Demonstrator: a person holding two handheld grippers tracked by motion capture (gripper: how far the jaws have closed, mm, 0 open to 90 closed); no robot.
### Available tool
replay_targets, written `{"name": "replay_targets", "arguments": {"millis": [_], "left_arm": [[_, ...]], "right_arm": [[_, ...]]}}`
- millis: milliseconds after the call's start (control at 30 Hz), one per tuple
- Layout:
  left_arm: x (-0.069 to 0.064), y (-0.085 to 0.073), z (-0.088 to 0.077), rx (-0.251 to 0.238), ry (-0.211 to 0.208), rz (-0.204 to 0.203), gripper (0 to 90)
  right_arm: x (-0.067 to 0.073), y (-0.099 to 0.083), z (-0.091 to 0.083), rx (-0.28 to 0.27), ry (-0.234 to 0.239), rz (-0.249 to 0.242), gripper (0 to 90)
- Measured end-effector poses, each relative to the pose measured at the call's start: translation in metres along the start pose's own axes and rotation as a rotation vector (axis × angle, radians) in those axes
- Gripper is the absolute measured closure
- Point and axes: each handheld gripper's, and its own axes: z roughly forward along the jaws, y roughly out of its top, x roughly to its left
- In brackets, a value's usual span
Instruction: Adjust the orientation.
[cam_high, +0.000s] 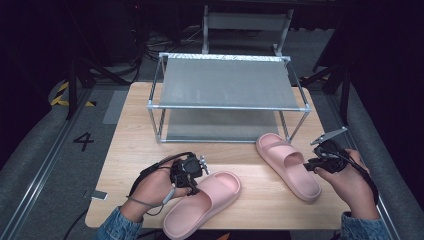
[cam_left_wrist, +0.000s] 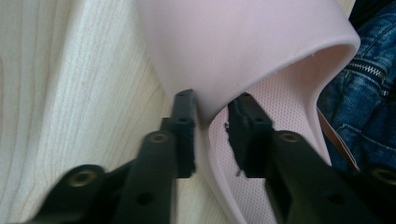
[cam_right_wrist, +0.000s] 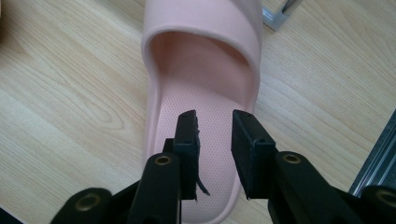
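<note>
Two pink slide slippers lie on the wooden table (cam_high: 135, 145). The left slipper (cam_high: 205, 202) is near the front edge, and my left gripper (cam_high: 192, 187) is at its strap. In the left gripper view the left gripper (cam_left_wrist: 214, 98) is open and straddles the strap's edge of that slipper (cam_left_wrist: 243, 42), one jaw outside against the wall, the other inside over the dotted insole. The right slipper (cam_high: 287, 162) lies at an angle in front of the rack. My right gripper (cam_right_wrist: 215, 115) hovers open above the heel end of this slipper (cam_right_wrist: 201, 18), holding nothing; from above, the right gripper (cam_high: 311, 165) sits at the slipper's right side.
A metal-framed rack (cam_high: 227, 82) with two grey shelves stands at the back of the table; one leg (cam_right_wrist: 280, 14) is just beyond the right slipper's toe. A denim sleeve (cam_left_wrist: 359, 107) is close behind the left slipper. Bare wood lies between the slippers.
</note>
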Motion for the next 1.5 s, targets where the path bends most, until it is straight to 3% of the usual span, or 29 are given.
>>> {"name": "replay_targets", "arguments": {"millis": [100, 233, 367, 400, 500, 667, 767, 867, 1033, 1200, 1233, 1367, 1500], "left_arm": [[0.001, 0.0, -0.001, 0.002, 0.023, -0.012, 77.9], [0.005, -0.003, -0.004, -0.034, 0.043, -0.057, 81.4], [0.018, -0.011, -0.009, -0.057, 0.089, -0.128, 83.7], [0.018, -0.011, -0.009, -0.057, 0.089, -0.128, 83.7], [0.033, -0.02, -0.011, -0.078, 0.156, -0.203, 83.4], [0.053, -0.032, -0.013, -0.125, 0.204, -0.311, 82.2], [0.061, -0.039, -0.014, -0.146, 0.187, -0.358, 81.3], [0.06, -0.041, -0.017, -0.158, 0.181, -0.374, 79.0], [0.054, -0.043, -0.026, -0.162, 0.167, -0.374, 68.0], [0.038, -0.037, -0.035, -0.18, 0.138, -0.318, 68.3], [0.033, -0.033, -0.034, -0.175, 0.107, -0.287, 68.3], [0.027, -0.025, -0.029, -0.175, 0.073, -0.267, 67.9], [0.026, -0.018, -0.016, -0.174, 0.051, -0.295, 63.4]], "right_arm": [[0.0, 0.0, 0.001, 0.002, 0.001, -0.002, 72.4], [0.001, 0.001, 0.001, 0.002, 0.0, -0.005, 72.4], [0.0, 0.0, 0.001, 0.001, 0.0, -0.005, 72.4], [0.0, 0.0, 0.001, 0.001, 0.0, -0.005, 72.4], [-0.001, -0.002, 0.0, 0.0, -0.001, 0.002, 72.5], [-0.002, -0.004, 0.0, 0.002, -0.002, 0.006, 72.5], [-0.002, -0.005, 0.0, 0.004, -0.003, 0.01, 72.5], [-0.002, -0.005, -0.001, 0.003, -0.005, 0.01, 72.4], [-0.002, -0.004, 0.0, 0.004, -0.002, 0.009, 72.3], [-0.001, -0.003, 0.0, 0.001, -0.001, 0.008, 72.0], [-0.001, -0.003, 0.0, 0.001, 0.0, 0.005, 71.9], [-0.001, -0.003, 0.0, -0.001, 0.002, 0.004, 71.8], [-0.001, -0.004, -0.001, -0.001, 0.001, 0.008, 71.6]]}}
